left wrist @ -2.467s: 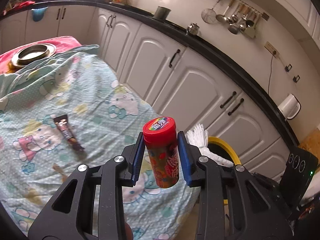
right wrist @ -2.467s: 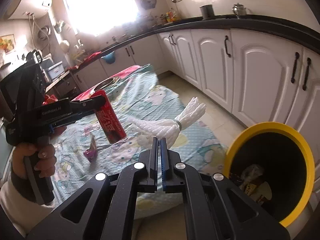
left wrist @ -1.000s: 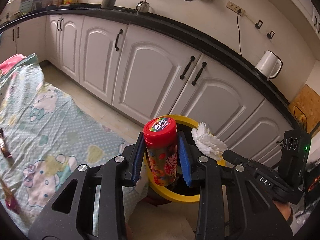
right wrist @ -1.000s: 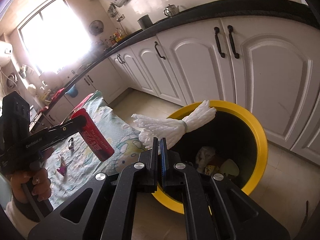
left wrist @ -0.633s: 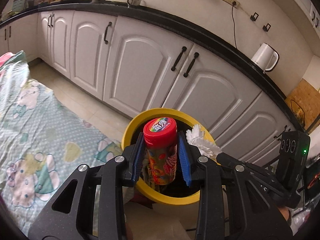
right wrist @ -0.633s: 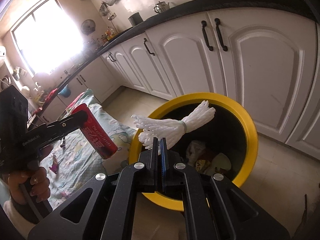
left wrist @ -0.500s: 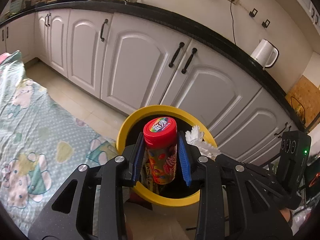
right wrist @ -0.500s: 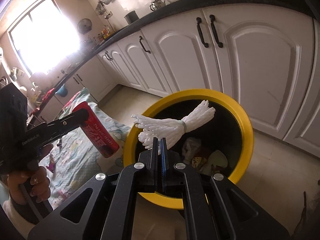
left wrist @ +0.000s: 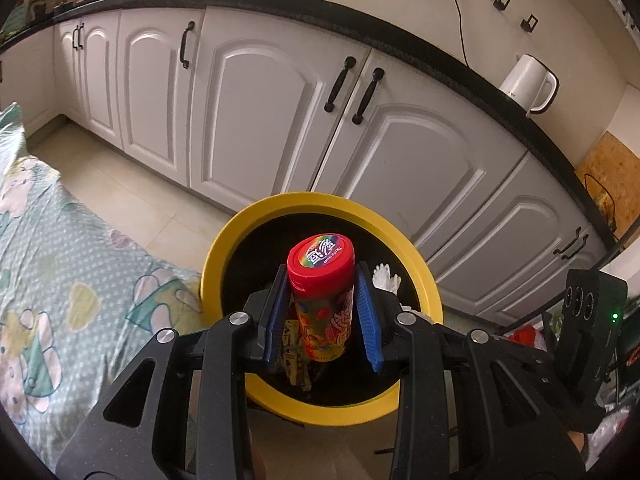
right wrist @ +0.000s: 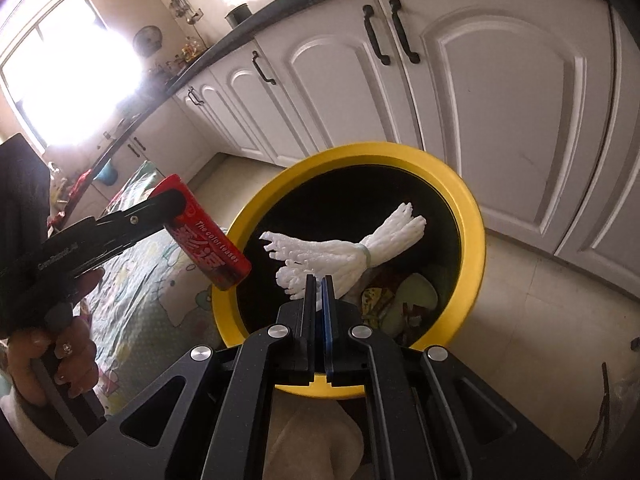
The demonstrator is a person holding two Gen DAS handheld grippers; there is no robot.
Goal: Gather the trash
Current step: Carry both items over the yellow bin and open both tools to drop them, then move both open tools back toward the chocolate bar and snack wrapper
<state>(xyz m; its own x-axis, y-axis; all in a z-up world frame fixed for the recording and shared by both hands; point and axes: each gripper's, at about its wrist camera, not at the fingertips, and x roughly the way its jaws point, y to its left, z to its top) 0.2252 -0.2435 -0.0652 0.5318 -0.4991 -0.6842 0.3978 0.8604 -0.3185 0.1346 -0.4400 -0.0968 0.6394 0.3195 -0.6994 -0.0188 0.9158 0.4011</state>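
Note:
My left gripper (left wrist: 322, 280) is shut on a red-lidded candy tube (left wrist: 322, 300), held upright over the mouth of the yellow-rimmed trash bin (left wrist: 224, 256). From the right wrist view the same candy tube (right wrist: 208, 236) hangs tilted above the trash bin's (right wrist: 474, 240) left rim, in the left gripper (right wrist: 176, 204). My right gripper (right wrist: 318, 280) is shut on a white foam-net bundle (right wrist: 344, 252) tied with a band, held over the bin's dark opening. The bundle's tip (left wrist: 386, 276) peeks out to the right of the tube. Wrappers and scraps lie at the bin's bottom.
White cabinet doors (left wrist: 256, 120) under a black counter stand right behind the bin. A cartoon-print cloth (left wrist: 60, 280) covers a surface left of the bin. A white kettle (left wrist: 528, 84) is on the counter. A person's hand (right wrist: 60, 352) grips the left tool. Tiled floor surrounds the bin.
Both grippers have moved toward the bin and lower, so it looms larger under the tube and the foam bundle. Both grips are unchanged.

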